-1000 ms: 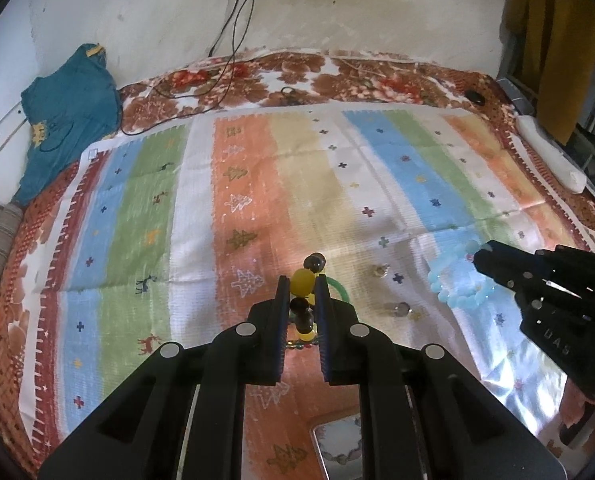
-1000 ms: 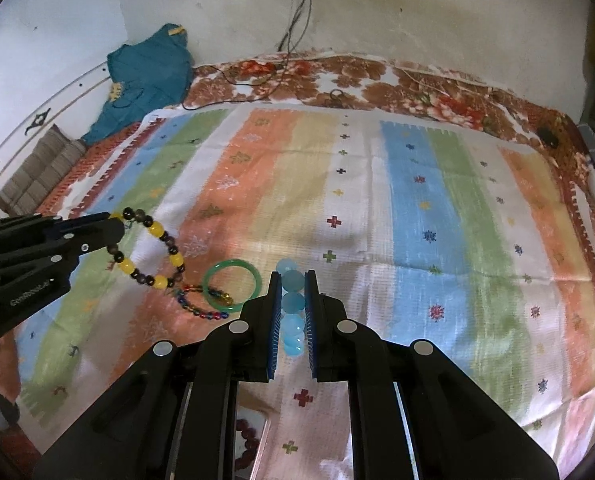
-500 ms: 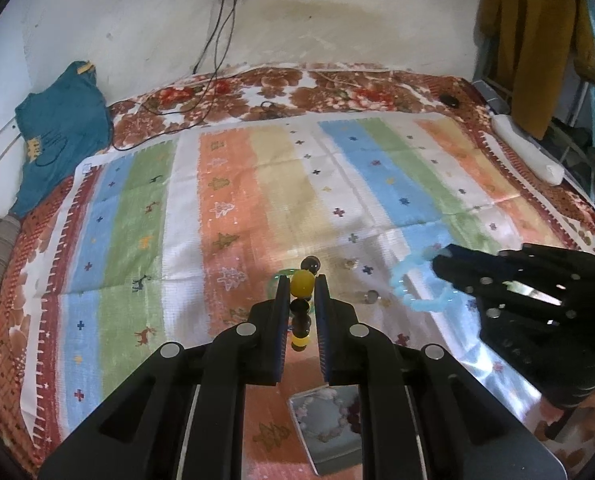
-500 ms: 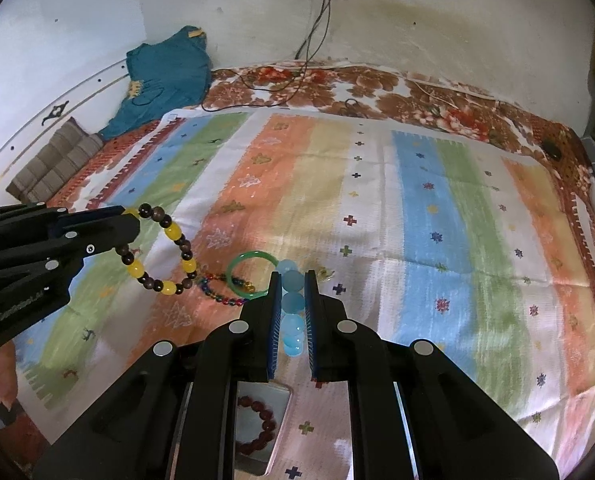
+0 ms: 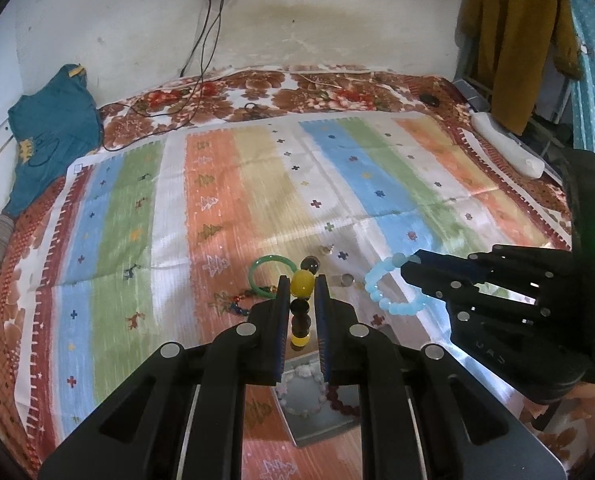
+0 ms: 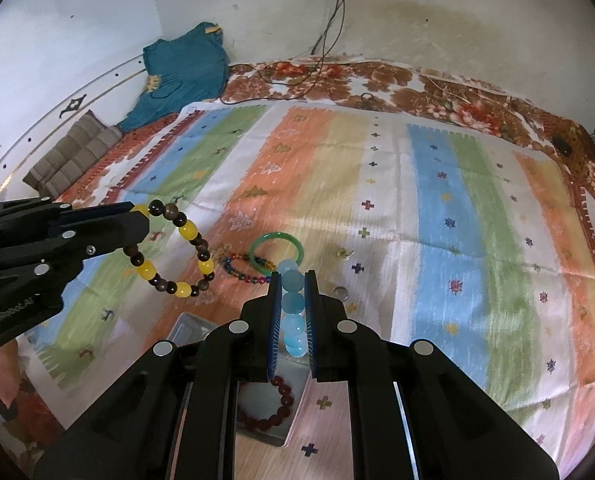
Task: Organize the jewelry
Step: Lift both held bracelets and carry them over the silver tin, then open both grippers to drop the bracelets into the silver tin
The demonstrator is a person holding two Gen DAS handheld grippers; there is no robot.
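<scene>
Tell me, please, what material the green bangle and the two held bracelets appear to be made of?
Green bangle: one smooth, glossy ring, probably jade or glass. Yellow and dark bracelet, in the left gripper: round polished beads, maybe resin and wood. Light blue bracelet, in the right gripper: translucent, milky beads, likely glass or plastic.
</scene>
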